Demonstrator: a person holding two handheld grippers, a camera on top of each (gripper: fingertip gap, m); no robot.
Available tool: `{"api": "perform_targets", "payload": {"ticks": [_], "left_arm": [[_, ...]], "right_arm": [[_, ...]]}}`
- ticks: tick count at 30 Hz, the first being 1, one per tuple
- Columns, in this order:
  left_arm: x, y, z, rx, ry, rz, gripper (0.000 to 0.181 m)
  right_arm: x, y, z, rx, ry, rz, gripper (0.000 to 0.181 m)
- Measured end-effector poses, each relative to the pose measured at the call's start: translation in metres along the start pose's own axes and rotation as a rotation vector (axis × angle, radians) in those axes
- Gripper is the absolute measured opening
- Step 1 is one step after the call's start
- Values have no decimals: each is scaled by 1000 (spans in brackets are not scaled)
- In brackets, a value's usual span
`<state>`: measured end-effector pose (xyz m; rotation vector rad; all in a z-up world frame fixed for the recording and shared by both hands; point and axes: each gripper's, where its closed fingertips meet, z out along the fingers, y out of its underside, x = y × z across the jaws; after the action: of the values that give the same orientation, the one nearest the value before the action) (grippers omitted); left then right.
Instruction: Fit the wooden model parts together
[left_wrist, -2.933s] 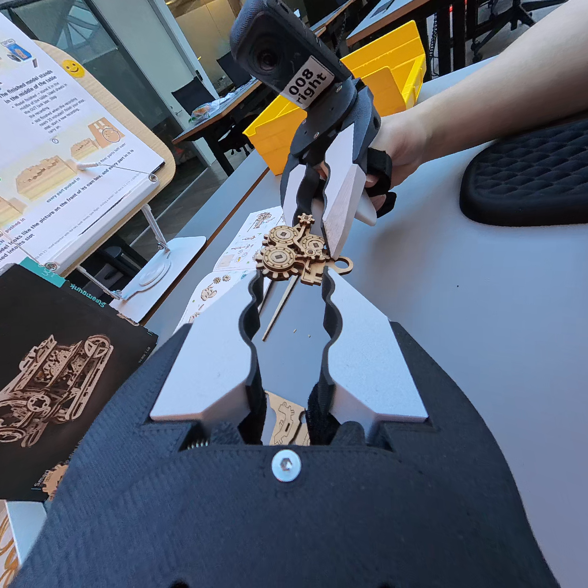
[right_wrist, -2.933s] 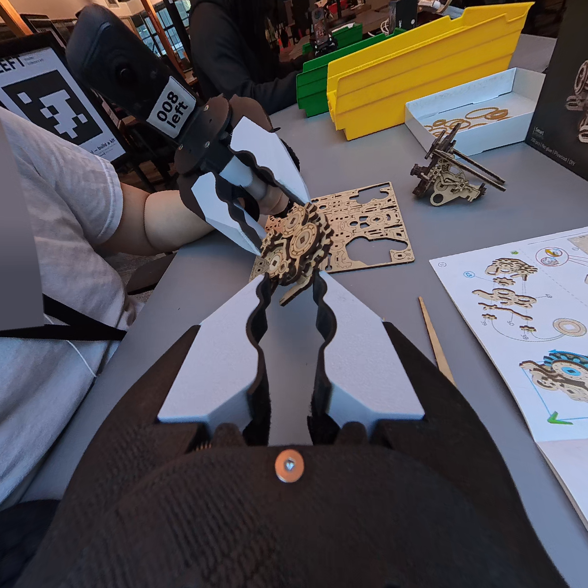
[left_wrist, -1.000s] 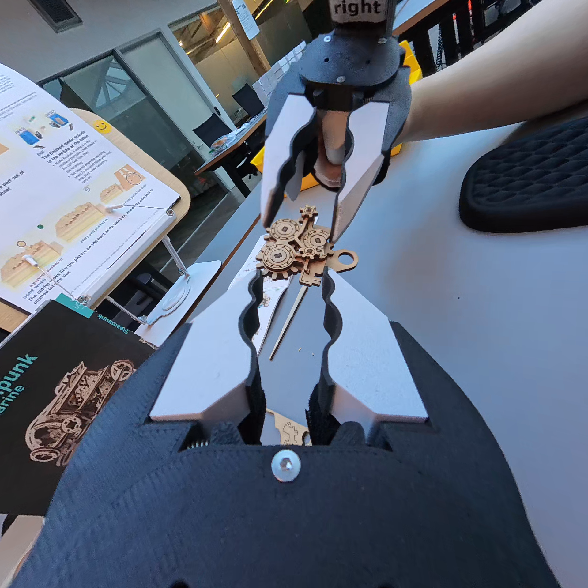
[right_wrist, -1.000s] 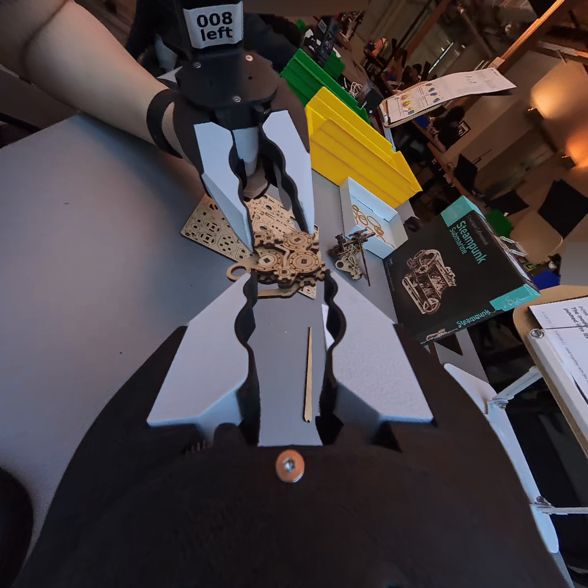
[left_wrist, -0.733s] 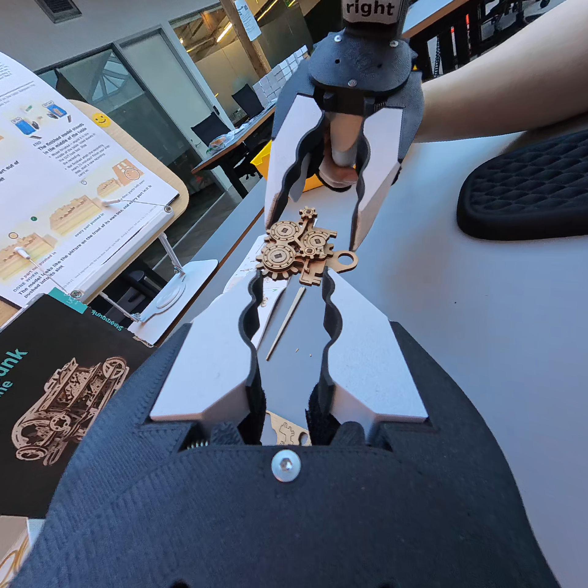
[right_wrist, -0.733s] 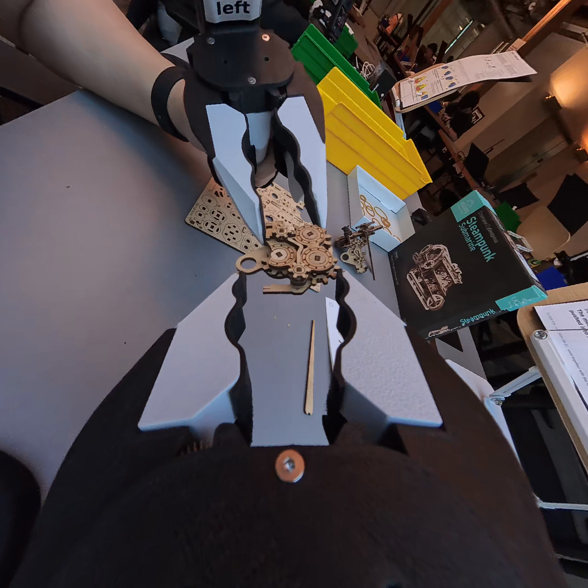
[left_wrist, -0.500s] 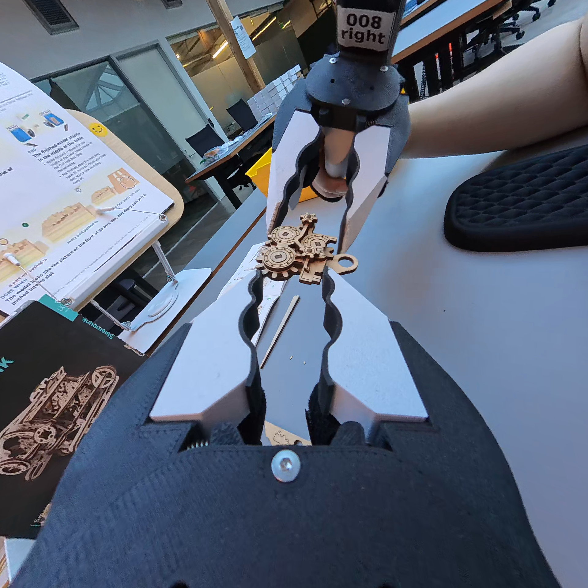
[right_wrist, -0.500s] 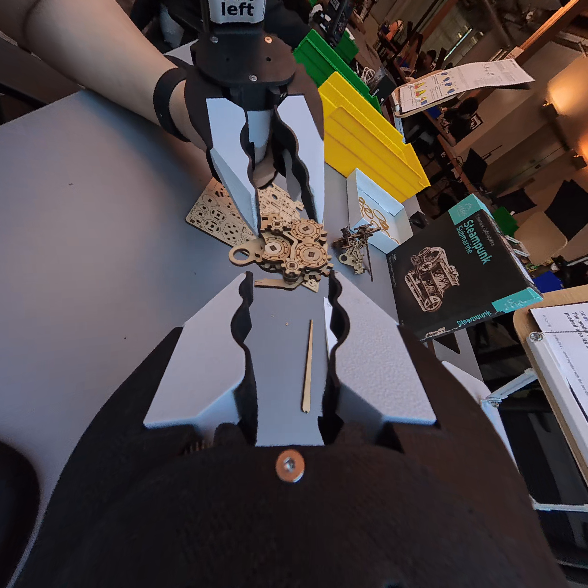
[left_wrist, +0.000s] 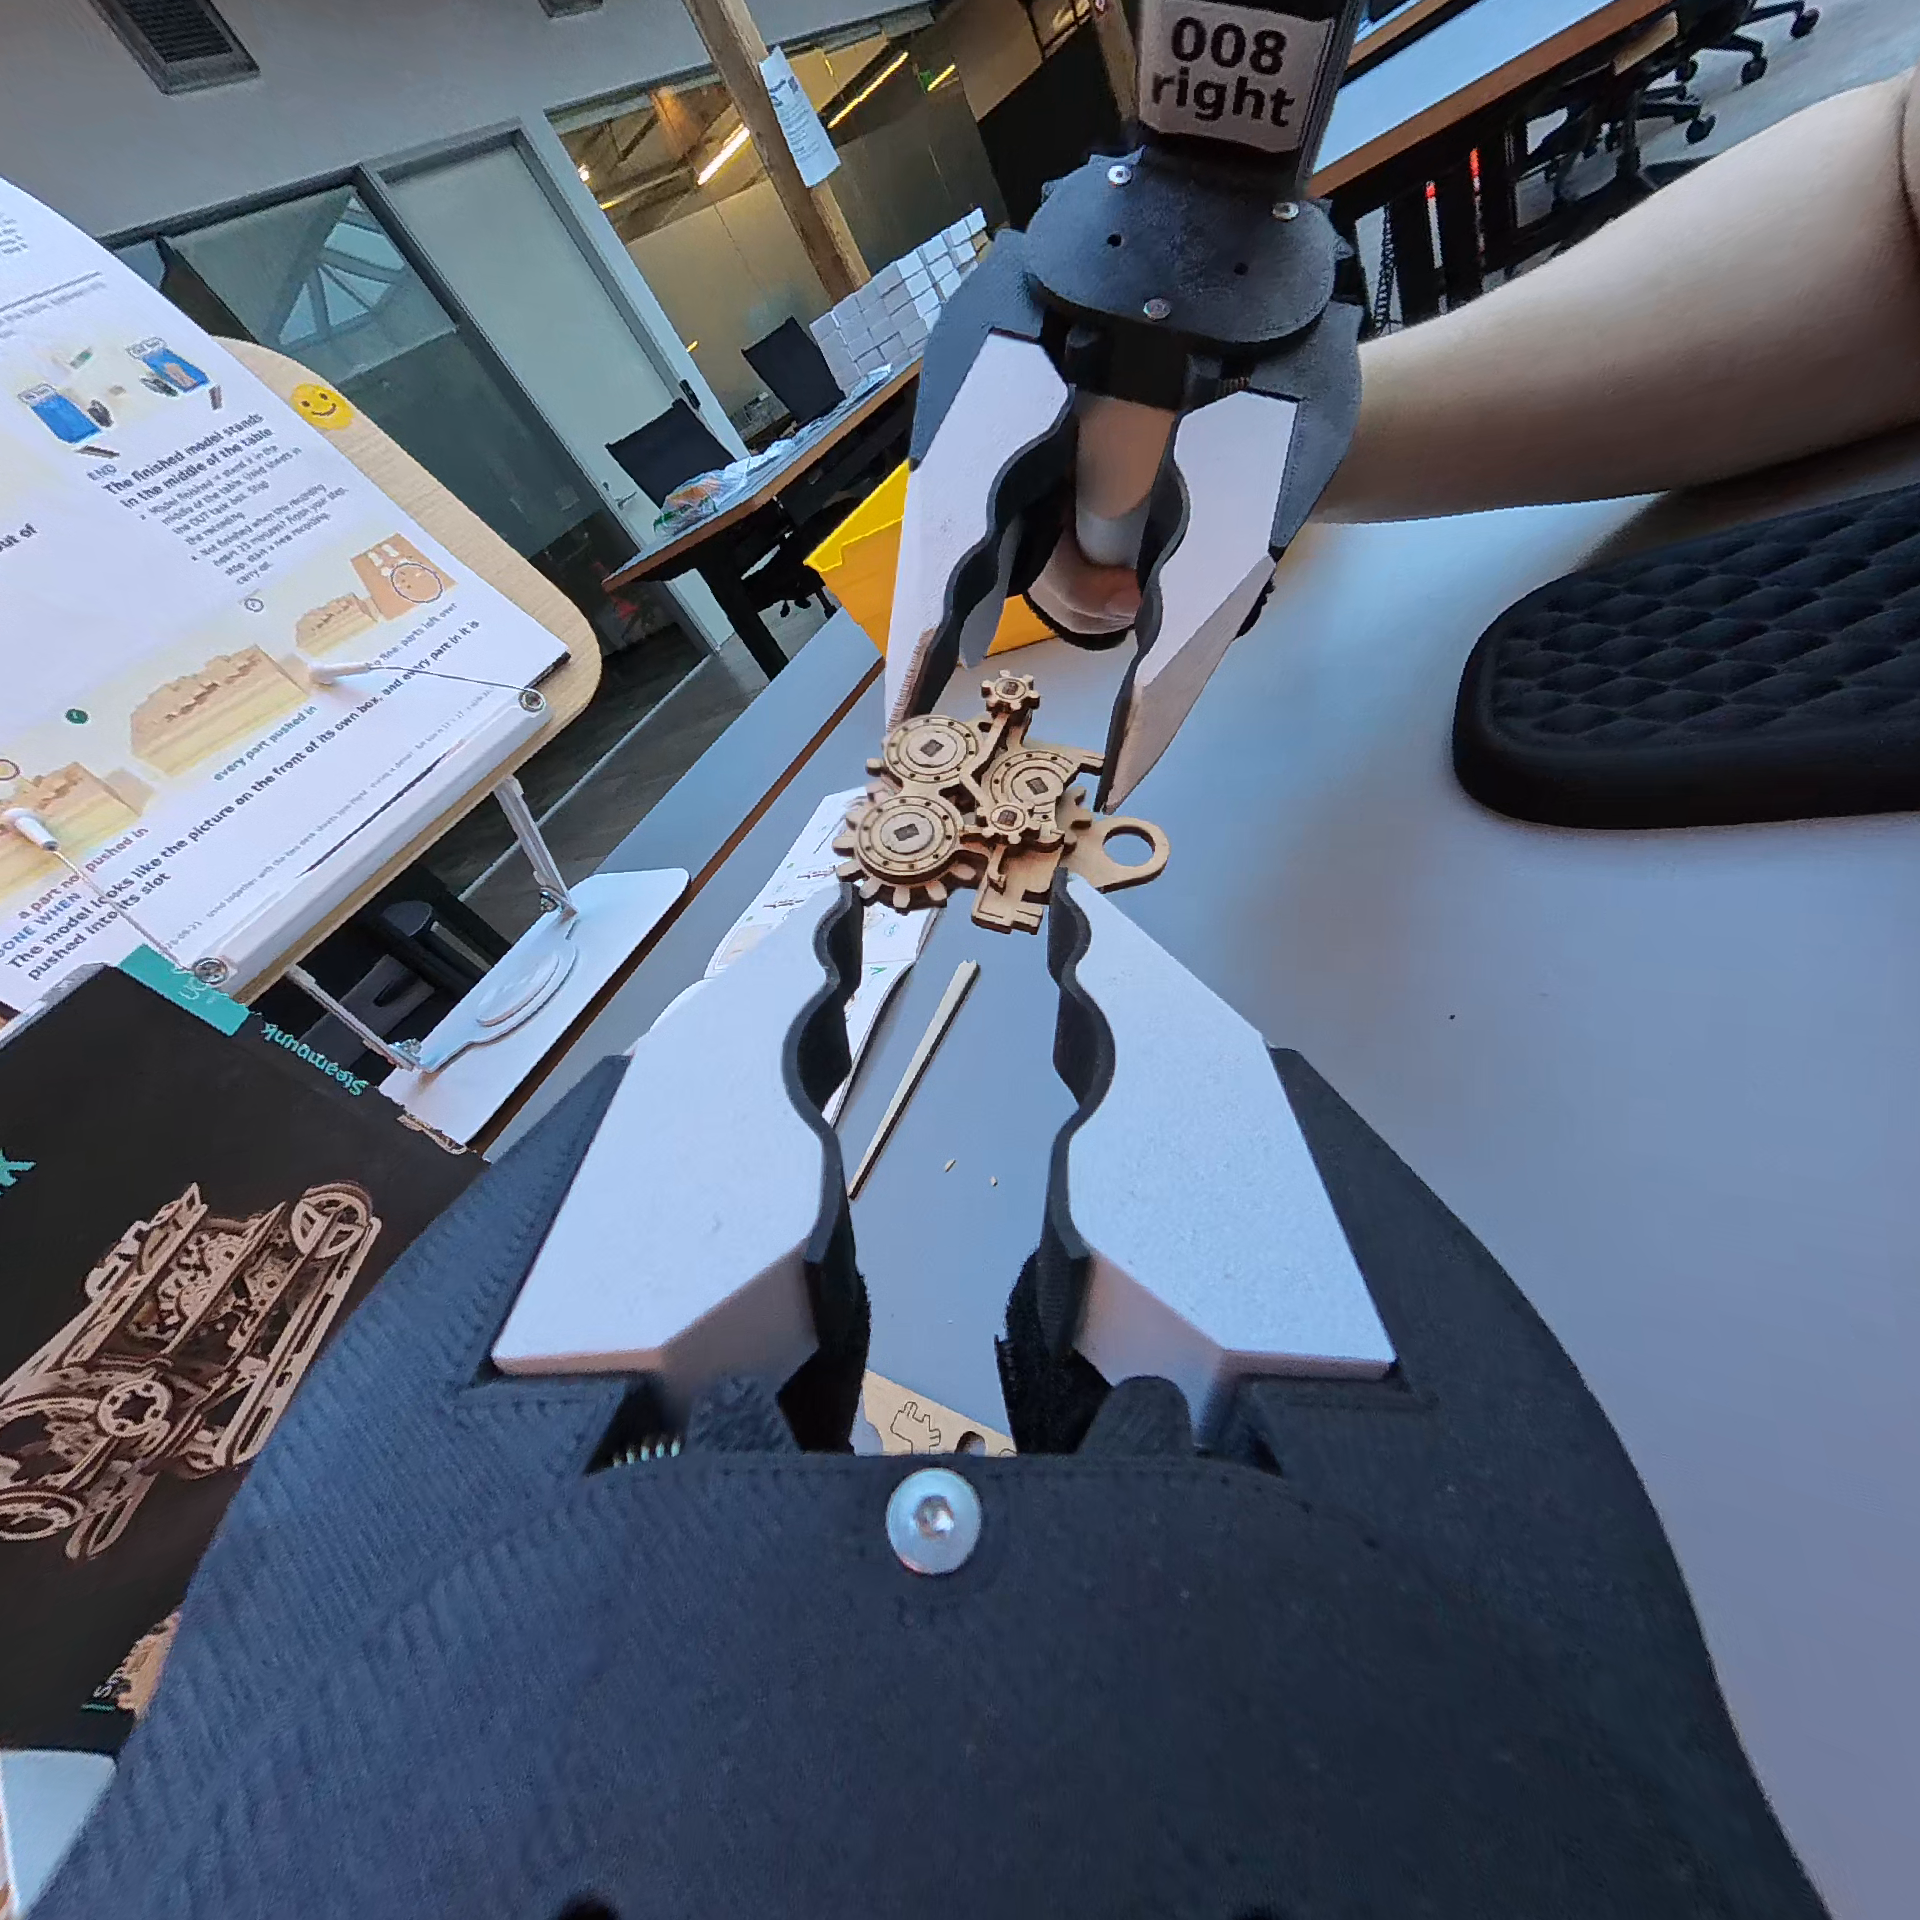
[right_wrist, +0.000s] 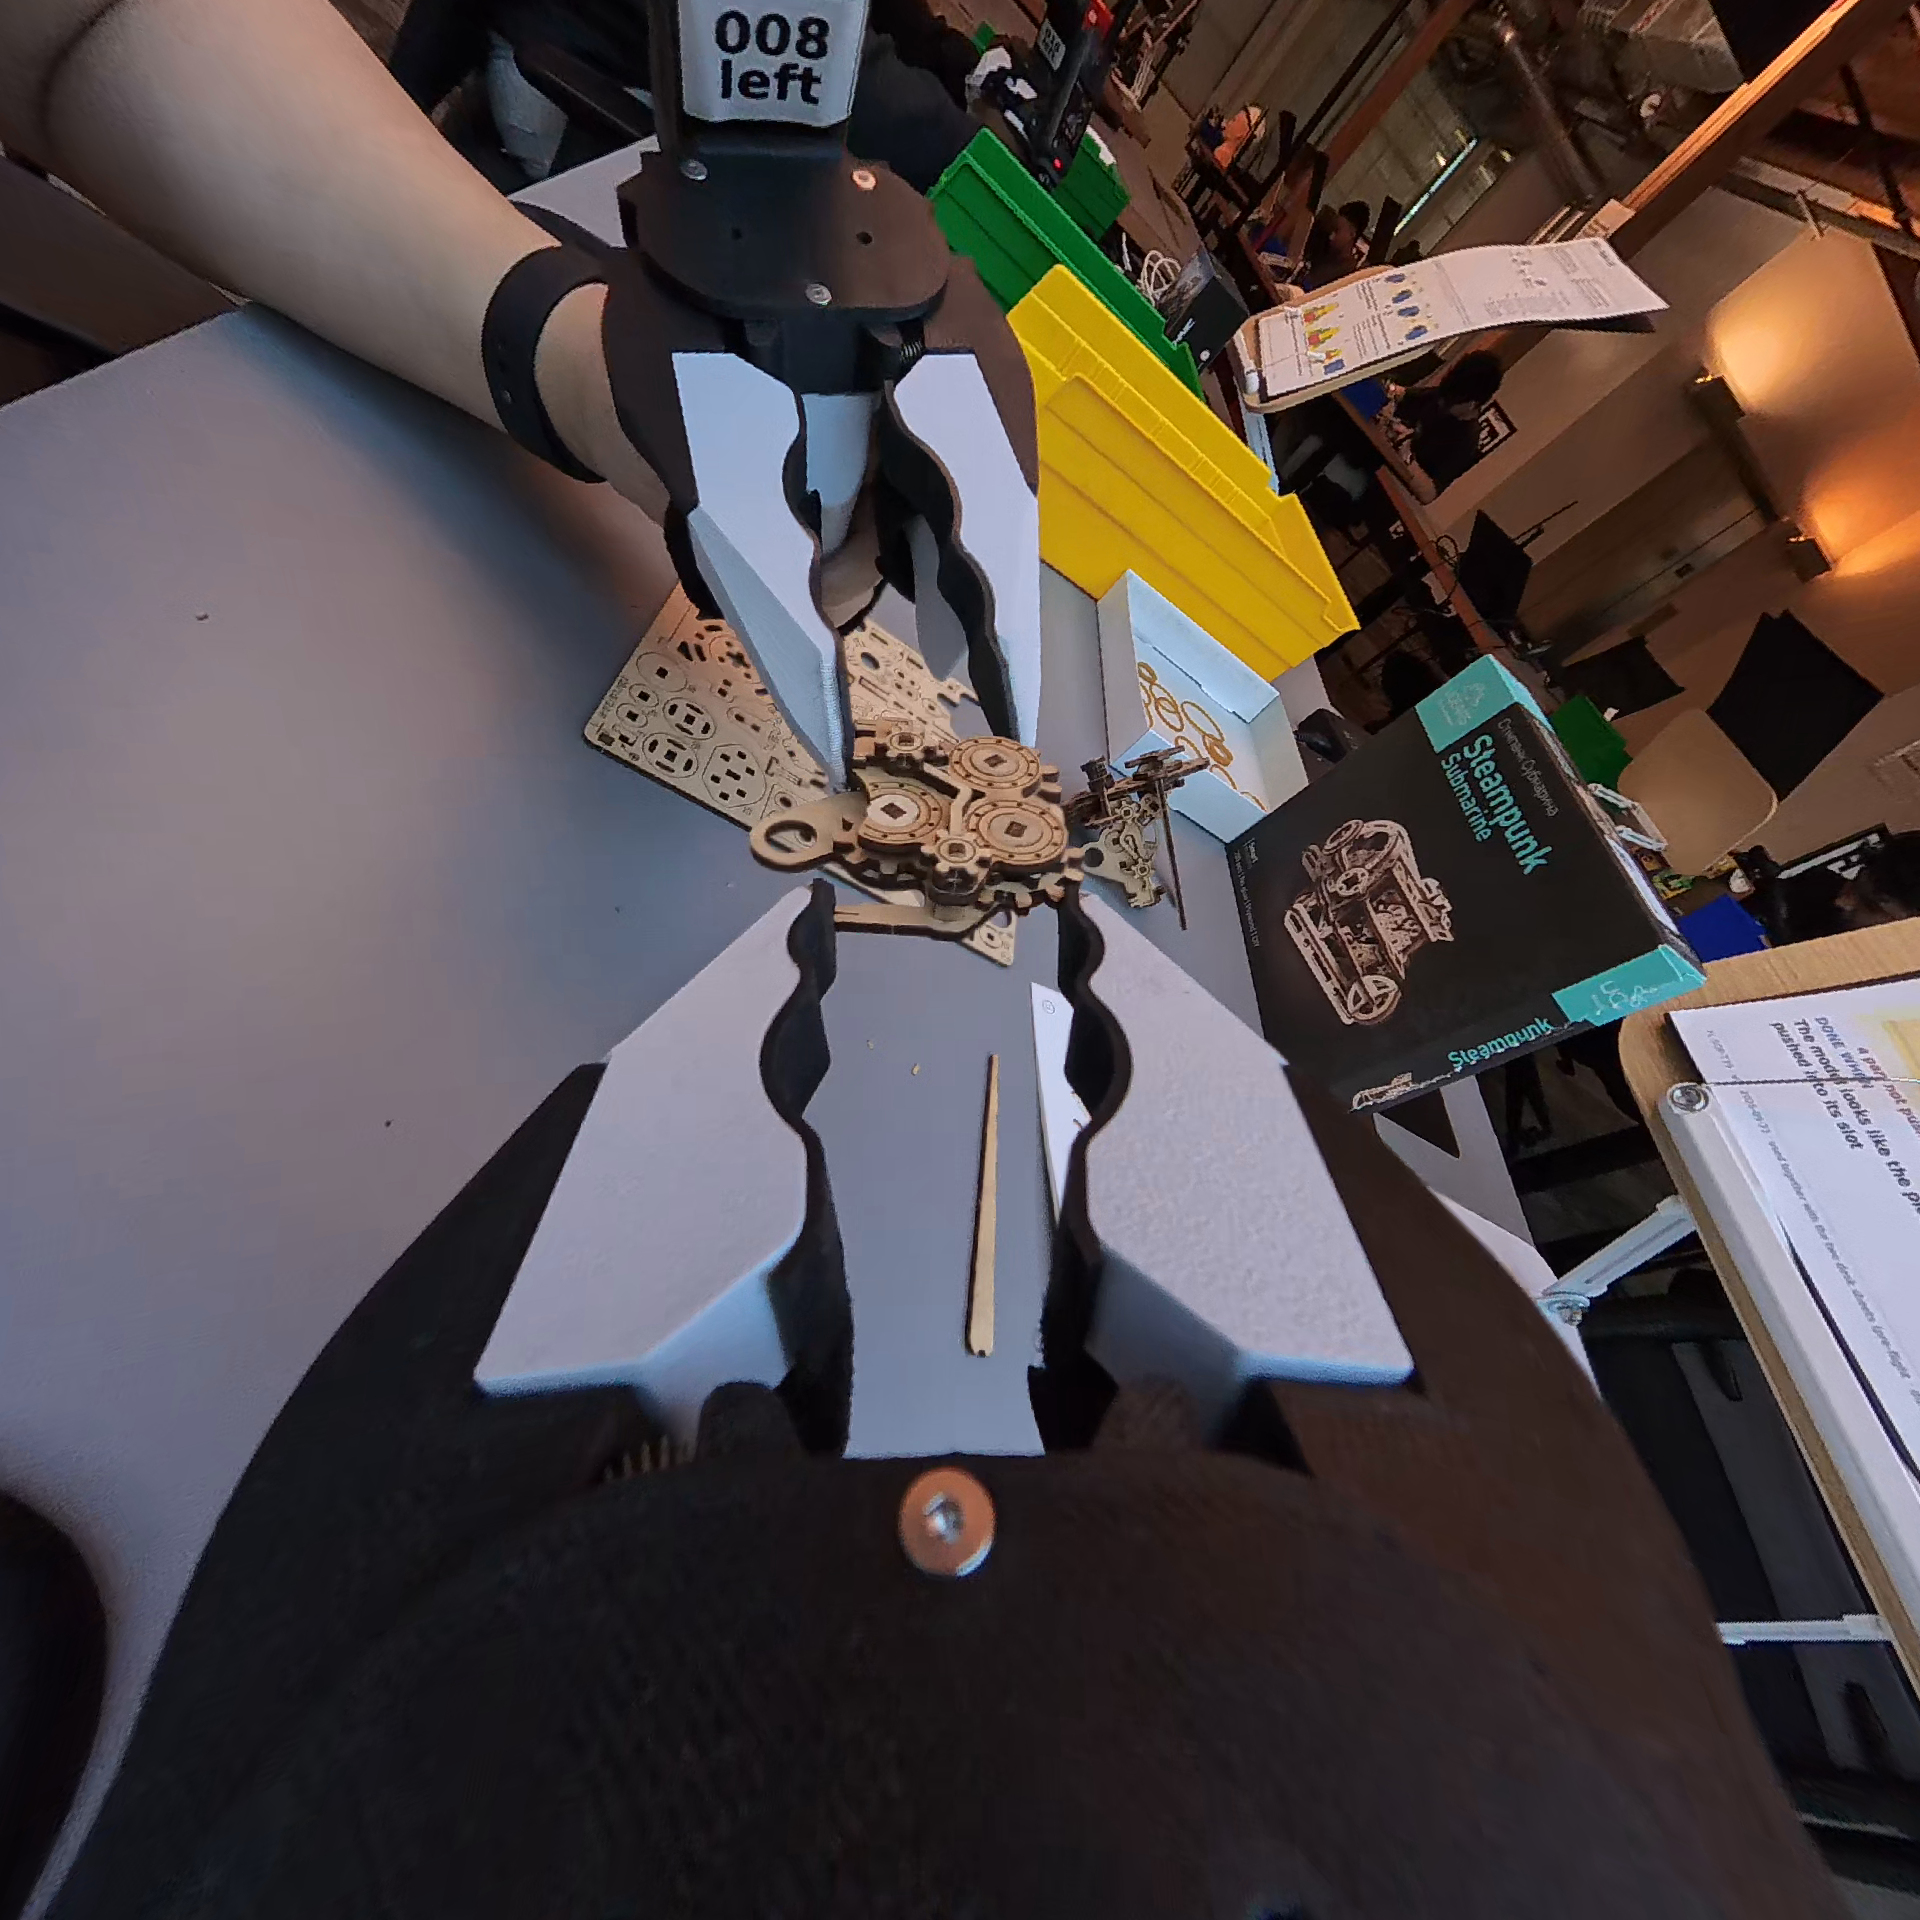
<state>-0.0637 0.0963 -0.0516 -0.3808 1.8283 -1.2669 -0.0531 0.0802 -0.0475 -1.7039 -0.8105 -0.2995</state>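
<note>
A wooden gear assembly (left_wrist: 966, 821) with several cogs and a ring tab is held above the grey table (left_wrist: 1455, 1143). My left gripper (left_wrist: 951, 899) is shut on its near edge. My right gripper (left_wrist: 1006, 758) faces it from the far side, its two fingertips pressed against the assembly's opposite edges. In the right wrist view the assembly (right_wrist: 935, 831) sits between my right gripper (right_wrist: 945, 904) and the left gripper (right_wrist: 925, 758). A thin wooden stick (right_wrist: 982, 1205) lies on the table below.
A wooden parts sheet (right_wrist: 686, 717), a small built sub-assembly (right_wrist: 1127, 821), a white box (right_wrist: 1195, 675), yellow bins (right_wrist: 1164, 499) and the black kit box (right_wrist: 1455, 883) lie past the assembly. A document stand (left_wrist: 260, 623) and a black mat (left_wrist: 1704, 665) flank the table. Only a small space, under 4 cm, lies between the two pairs of fingers. The thin wooden stick (right_wrist: 982, 1205) is about 15 cm from both grippers' fingertips. My left wrist view (left_wrist: 928, 1048) looks at it from another angle.
My right gripper let go of the assembly's side, swung round to face the left gripper, opened wide, then narrowed onto the assembly. The left gripper has kept its hold.
</note>
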Motion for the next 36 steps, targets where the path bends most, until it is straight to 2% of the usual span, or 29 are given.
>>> {"api": "perform_targets", "payload": {"ticks": [5,6,16,23,27,28,31,36], "left_arm": [[-4,0,-1,-1,-21,-15,30],[-5,2,-2,-10,-28,-11,22],[-11,-3,-4,11,-67,20,22],[-16,-5,-7,22,-94,26,22],[-12,-7,-6,30,-73,29,22],[-8,-8,-6,36,-58,34,22],[-3,-10,-5,47,-40,43,22],[-3,-13,-6,65,-28,16,22]], "right_arm": [[6,-6,-3,7,52,-29,34],[7,-7,-4,14,61,-45,27],[10,-2,-1,32,54,26,28],[16,4,0,16,63,81,37],[19,-1,0,58,49,158,65],[16,-4,0,75,34,153,63],[12,-9,-3,85,35,83,43],[9,-9,-2,71,19,91,39]]}}
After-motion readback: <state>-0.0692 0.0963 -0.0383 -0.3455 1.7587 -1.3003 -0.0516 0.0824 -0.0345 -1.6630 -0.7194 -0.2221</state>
